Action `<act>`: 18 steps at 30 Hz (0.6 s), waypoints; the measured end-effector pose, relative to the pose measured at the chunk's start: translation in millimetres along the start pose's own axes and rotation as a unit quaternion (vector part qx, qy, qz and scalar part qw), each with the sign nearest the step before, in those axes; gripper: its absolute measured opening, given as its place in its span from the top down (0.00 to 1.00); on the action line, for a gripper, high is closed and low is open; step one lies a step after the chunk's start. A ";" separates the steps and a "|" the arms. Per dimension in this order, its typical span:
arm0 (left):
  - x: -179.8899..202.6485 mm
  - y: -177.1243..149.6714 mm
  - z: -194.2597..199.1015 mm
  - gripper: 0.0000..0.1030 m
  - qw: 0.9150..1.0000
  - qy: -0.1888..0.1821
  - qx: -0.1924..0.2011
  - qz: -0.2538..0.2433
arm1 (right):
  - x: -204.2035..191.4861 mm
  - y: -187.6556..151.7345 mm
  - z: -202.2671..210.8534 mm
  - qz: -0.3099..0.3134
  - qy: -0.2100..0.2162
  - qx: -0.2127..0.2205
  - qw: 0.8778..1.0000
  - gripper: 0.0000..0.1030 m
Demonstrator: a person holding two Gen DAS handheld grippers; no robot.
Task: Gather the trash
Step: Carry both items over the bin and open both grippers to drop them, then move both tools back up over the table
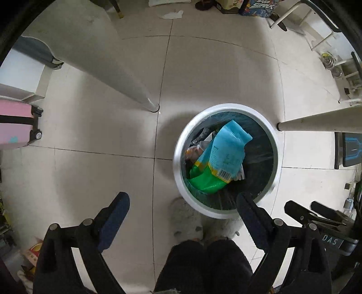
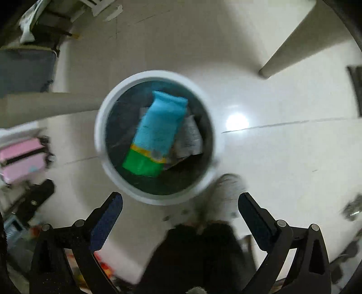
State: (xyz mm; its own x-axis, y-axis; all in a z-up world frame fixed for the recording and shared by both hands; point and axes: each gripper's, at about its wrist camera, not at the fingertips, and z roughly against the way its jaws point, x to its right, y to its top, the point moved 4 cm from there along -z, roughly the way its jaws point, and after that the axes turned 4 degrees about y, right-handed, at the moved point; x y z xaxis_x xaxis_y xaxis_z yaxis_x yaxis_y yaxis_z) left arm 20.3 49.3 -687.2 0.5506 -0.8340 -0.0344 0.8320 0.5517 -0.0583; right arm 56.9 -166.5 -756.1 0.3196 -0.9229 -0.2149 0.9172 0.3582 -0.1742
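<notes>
A round white trash bin (image 1: 177,162) with a dark liner stands on the tiled floor, right of centre in the left wrist view. Inside it lies a blue-and-green plastic bag (image 1: 224,153) on top of other wrappers. My left gripper (image 1: 182,199) points down beside the bin and is open, with nothing between its fingers. Its right fingertip overlaps the bin's near rim. In the right wrist view the bin (image 2: 99,135) and the bag (image 2: 158,126) appear blurred above my right gripper (image 2: 180,196), which is open and holds nothing. A crumpled white tissue (image 1: 170,14) lies on the floor far off.
Two pale table legs (image 1: 126,74) (image 1: 316,122) stand on either side of the bin. A pink suitcase (image 1: 15,126) sits at the left. A person's dark trouser legs (image 1: 203,266) and fluffy slippers (image 1: 185,217) are right by the bin. Boxes (image 1: 255,6) and a rack line the far edge.
</notes>
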 end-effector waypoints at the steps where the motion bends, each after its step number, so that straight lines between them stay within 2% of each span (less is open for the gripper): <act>1: -2.1 -1.7 5.1 0.07 1.000 0.004 0.001 -0.001 | 0.2 -1.3 6.7 0.007 -0.017 0.006 1.000 0.00; 6: -5.0 -12.3 38.5 0.07 1.000 0.005 0.009 -0.006 | 0.5 -7.7 44.3 0.027 -0.062 0.034 0.997 0.00; 18: 6.4 -42.1 145.1 0.07 0.999 -0.006 0.031 -0.016 | -21.7 -50.4 179.5 0.052 -0.066 0.088 0.993 0.00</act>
State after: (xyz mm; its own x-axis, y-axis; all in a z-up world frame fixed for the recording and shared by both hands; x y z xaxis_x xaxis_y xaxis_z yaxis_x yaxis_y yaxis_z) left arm -1.4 21.3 -540.2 0.5234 -0.8518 -0.0224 0.8520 0.5235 0.0030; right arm 46.5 -189.9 -570.2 0.4324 -0.8968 -0.0936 0.9013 0.4330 0.0152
